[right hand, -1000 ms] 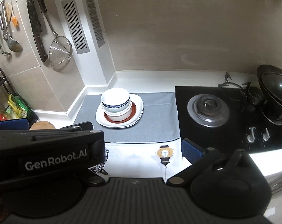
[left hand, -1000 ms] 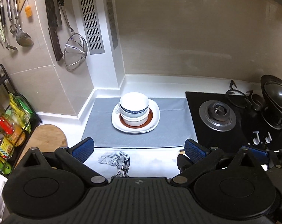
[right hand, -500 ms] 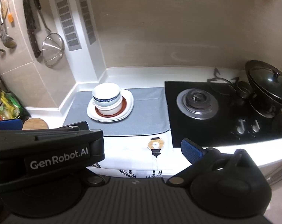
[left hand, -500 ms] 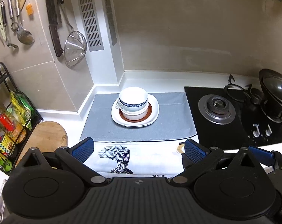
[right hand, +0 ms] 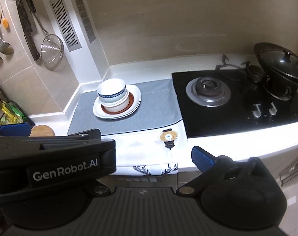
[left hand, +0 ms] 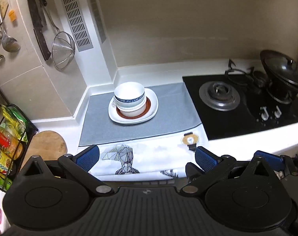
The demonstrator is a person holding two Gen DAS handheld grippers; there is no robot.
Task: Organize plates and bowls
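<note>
A stack of bowls (left hand: 129, 98) sits on a brown-rimmed plate and a white plate (left hand: 151, 106), on a grey mat (left hand: 168, 118); the top bowl has a blue band. The stack also shows in the right wrist view (right hand: 112, 94) on the white plate (right hand: 136, 98). My left gripper (left hand: 147, 157) is open and empty, well back from the stack, over the counter's front edge. My right gripper (right hand: 147, 157) is open and empty; its left finger is hidden behind the left gripper's body (right hand: 50, 157).
A black gas hob (left hand: 237, 106) with a lidded wok (left hand: 282, 72) lies right. A printed white towel (left hand: 149, 153) hangs over the counter front. A wooden board (left hand: 44, 145) and a rack of packets (left hand: 7, 137) stand left. A strainer (left hand: 62, 49) and utensils hang on the wall.
Both grippers have drawn back and up from the counter, so the stack looks smaller and farther. The counter's front edge and the towel's lower part have come into view. The stack has not moved.
</note>
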